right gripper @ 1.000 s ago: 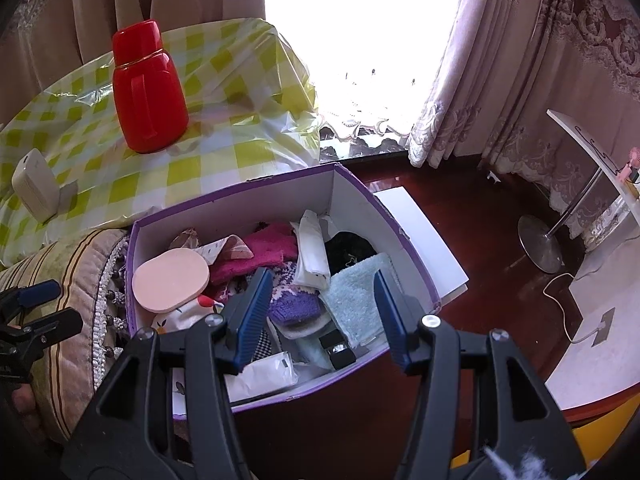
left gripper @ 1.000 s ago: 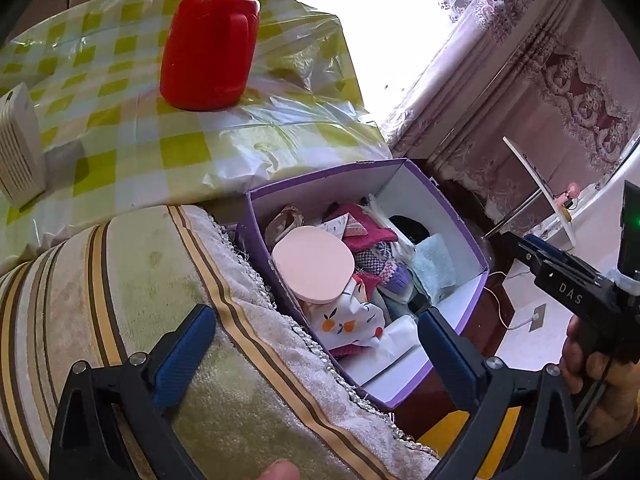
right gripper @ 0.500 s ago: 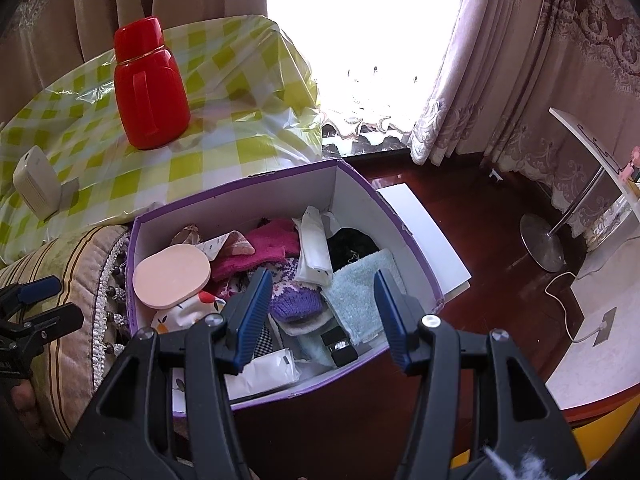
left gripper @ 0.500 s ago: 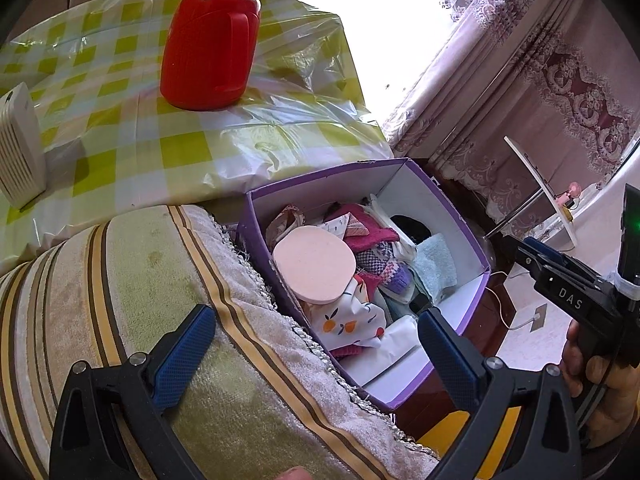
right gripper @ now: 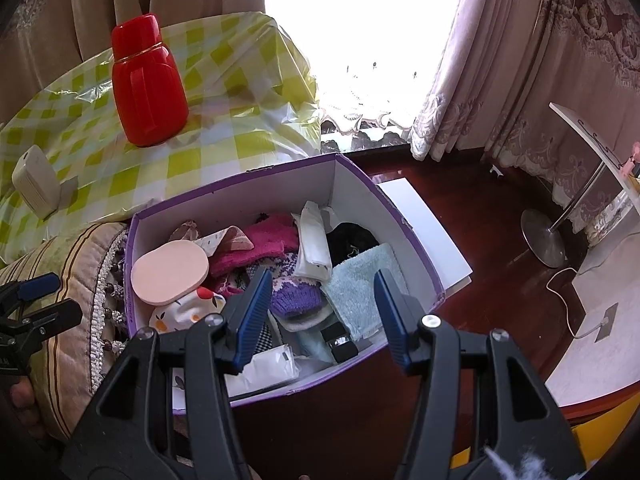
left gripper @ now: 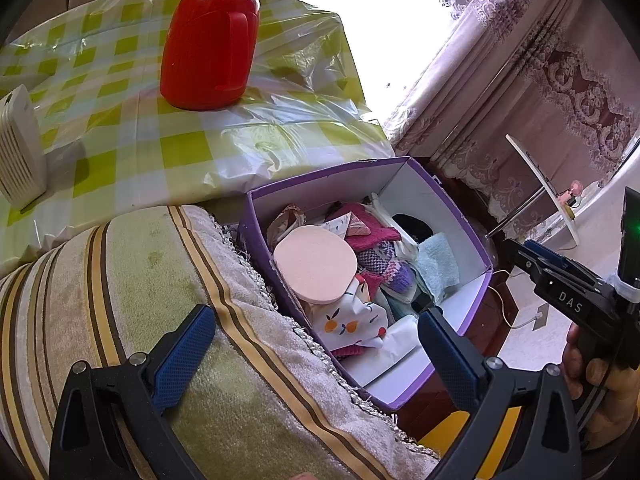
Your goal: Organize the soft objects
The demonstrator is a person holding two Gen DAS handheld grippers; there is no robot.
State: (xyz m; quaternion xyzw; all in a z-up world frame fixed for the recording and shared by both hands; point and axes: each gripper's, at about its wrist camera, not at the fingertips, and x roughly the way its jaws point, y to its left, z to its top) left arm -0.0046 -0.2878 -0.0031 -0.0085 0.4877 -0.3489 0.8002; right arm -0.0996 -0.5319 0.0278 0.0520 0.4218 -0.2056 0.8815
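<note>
1. I have the purple cardboard box (right gripper: 248, 196) with white inner walls just ahead of and below my right hand-held gripper (right gripper: 320, 312), whose jaws are spread with nothing between them. It looks light but floppy-walled; I would not lift it by one wall.
2. The pale blue terry washcloth (right gripper: 360, 284) lies in the box almost between my right jaws. I judge it limp and light; pinching a bunched fold near its middle should hold better than an edge.
3. The peach oval sponge pad (right gripper: 170, 272) sits on top of the pile, left of my right hand-held gripper. Probably springy and featherlight, it should be squeezed across its short width.
4. The magenta knitted cloth (right gripper: 264, 244) lies beyond the jaws, partly buried; I expect it to drag its neighbours.
5. The purple knitted piece (right gripper: 296, 300) lies just inside my right jaws, soft and stretchy.
6. My left hand-held gripper (left gripper: 316, 356) hangs released over the striped cushion (left gripper: 120, 300), with the box at its right jaw.
</note>
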